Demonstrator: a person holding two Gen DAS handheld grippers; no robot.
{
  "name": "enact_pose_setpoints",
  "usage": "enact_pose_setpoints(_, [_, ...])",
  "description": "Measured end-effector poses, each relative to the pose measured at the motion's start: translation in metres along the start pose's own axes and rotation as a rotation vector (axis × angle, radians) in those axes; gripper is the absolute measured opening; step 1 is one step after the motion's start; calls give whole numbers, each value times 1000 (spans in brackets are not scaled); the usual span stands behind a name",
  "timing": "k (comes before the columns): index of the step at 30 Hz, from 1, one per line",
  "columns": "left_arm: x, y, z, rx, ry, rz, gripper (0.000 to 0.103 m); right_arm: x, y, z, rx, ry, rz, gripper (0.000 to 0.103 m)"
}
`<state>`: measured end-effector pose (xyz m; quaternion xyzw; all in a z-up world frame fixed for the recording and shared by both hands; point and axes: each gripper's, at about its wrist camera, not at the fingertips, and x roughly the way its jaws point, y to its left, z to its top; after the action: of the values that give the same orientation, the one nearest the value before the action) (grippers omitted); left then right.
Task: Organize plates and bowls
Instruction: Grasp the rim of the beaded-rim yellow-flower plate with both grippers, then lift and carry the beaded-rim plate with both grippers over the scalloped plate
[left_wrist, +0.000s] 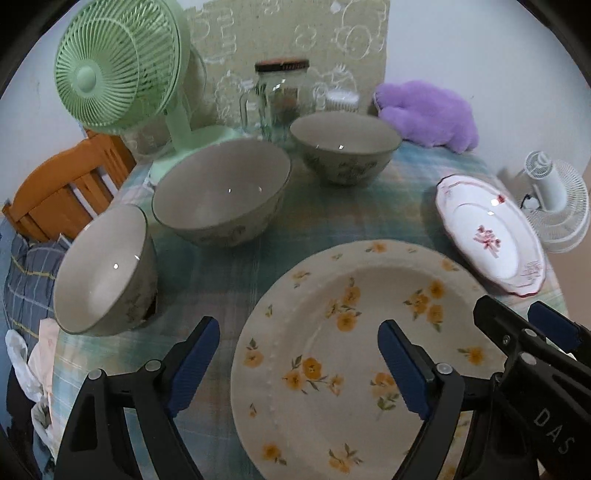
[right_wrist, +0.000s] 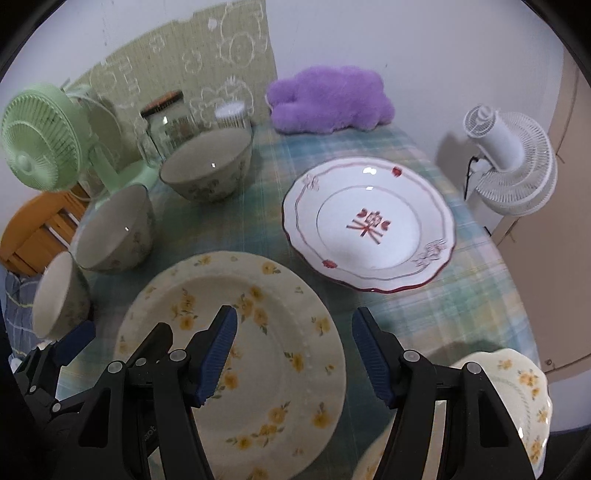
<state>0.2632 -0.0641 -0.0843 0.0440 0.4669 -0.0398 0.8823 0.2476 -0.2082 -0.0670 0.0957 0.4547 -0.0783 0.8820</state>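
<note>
Three bowls sit on the left of the table (right_wrist: 461, 314): near bowl (left_wrist: 105, 271) tipped toward the camera at the left edge, middle bowl (left_wrist: 221, 194) beside it, far bowl (left_wrist: 345, 147) by the glass jar (left_wrist: 282, 96). Yellow-flower plate (left_wrist: 351, 362) lies flat, nearest, centre. Red-trim plate (right_wrist: 369, 225) flat, further right, apart from it. A third scalloped yellow-flower dish (right_wrist: 517, 398) shows at the near right edge in the right wrist view, partly hidden.

Left gripper (left_wrist: 299, 369) hovers over the left rim of the yellow-flower plate, jaws spread, nothing between the pads. Right gripper (right_wrist: 293, 354) hovers over the same plate's right side, jaws also apart, pinching nothing. Neither touches the plate as far as I can tell; frames are a bit blurred.

Handling, my guess: all glazed ceramic, so stiff, slick, breakable, moderately heavy. Plates lie flat on the cloth, so only the rim offers a hold: one jaw needs to get under the edge, the other on top. Soft cloth may help the jaw slide under. Bowls are easier: pinch the wall at the rim, one pad inside, one outside. Set down gently when stacking; chips likely. Green fan (left_wrist: 118, 66), white fan (right_wrist: 513, 162), purple plush (right_wrist: 328, 99) stand clear at the far side.
</note>
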Motion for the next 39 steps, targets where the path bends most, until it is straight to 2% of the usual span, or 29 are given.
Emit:
enact_pose_setpoints(10, [36, 2, -9, -40, 101, 3, 86, 42, -3, -4, -24, 101, 10, 68])
enact_pose_setpoints(16, [37, 2, -8, -40, 99, -7, 85, 47, 0, -3, -35, 105, 14, 68])
enact_pose_setpoints(21, [34, 9, -9, -36, 116, -7, 79, 46, 5, -4, -51, 111, 4, 68])
enact_pose_setpoints(29, [23, 31, -28, -24, 137, -6, 77, 35, 21, -19, -78, 154, 43, 68])
enact_pose_setpoints(37, [19, 31, -38, 18, 93, -8, 76, 33, 25, -31, -105, 162, 39, 64])
enact_pose_setpoints(39, [19, 30, -39, 37, 82, -10, 79, 37, 24, -32, -98, 172, 42, 64])
